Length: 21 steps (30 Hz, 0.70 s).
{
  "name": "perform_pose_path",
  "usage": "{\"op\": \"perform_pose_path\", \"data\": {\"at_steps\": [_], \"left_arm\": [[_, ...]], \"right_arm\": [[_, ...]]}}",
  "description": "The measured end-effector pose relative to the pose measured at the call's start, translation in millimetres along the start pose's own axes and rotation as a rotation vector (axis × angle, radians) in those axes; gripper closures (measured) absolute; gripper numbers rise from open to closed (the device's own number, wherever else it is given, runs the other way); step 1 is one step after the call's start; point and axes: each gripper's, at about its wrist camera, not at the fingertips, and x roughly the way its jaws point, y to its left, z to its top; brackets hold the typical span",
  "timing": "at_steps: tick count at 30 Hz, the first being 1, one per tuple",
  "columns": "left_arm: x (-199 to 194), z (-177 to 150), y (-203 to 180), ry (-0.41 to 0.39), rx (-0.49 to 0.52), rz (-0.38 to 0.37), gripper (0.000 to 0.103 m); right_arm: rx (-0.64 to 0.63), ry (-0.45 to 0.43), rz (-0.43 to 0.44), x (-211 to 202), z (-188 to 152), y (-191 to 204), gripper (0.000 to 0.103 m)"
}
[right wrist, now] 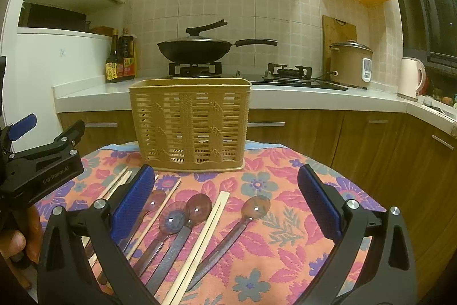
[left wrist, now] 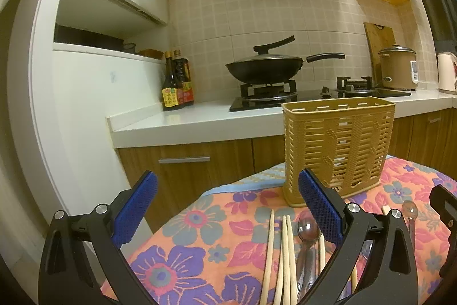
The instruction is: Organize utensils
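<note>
Your right tool (right wrist: 225, 207) is hovering wide open with nothing between its blue pads (right wrist: 134, 205), and the utensils are lying right inside that gap in the lower centre of the right wrist view. The nearest clean target is looking like the rightmost spoon (right wrist: 237, 230): its bowl is pointing toward the upper right of the frame and its handle is running down toward the lower left, so its long axis is lying roughly along the fingers, not across them. You will probably be needing to turn the wrist so the pads close across the handle. Just to its left a chopstick pair (right wrist: 202, 242) is lying on the same slant, with more spoons beyond.

Your left tool (left wrist: 228, 202) is also spread wide and holding nothing, with chopsticks (left wrist: 282, 256) showing at the bottom of its view.

The yellow basket (right wrist: 190, 125) is standing upright on the floral cloth (right wrist: 285, 247) of the table, straight ahead in the frame's centre, past the utensils.
</note>
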Motion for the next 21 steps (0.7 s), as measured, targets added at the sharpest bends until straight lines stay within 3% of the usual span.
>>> {"op": "perform_pose_path", "data": {"at_steps": [16,21], "left_arm": [[2.6,-1.2,5.1,-0.011,-0.001,-0.006,0.008],[-5.1,-0.1,-0.6,-0.014,0.001,-0.050,0.008]], "right_arm": [[-0.017,-0.017,0.012,-2.3,0.6,2.5,0.008],[-0.017,-0.009,0.014,-1.3,-0.3,4.0,0.008]]}}
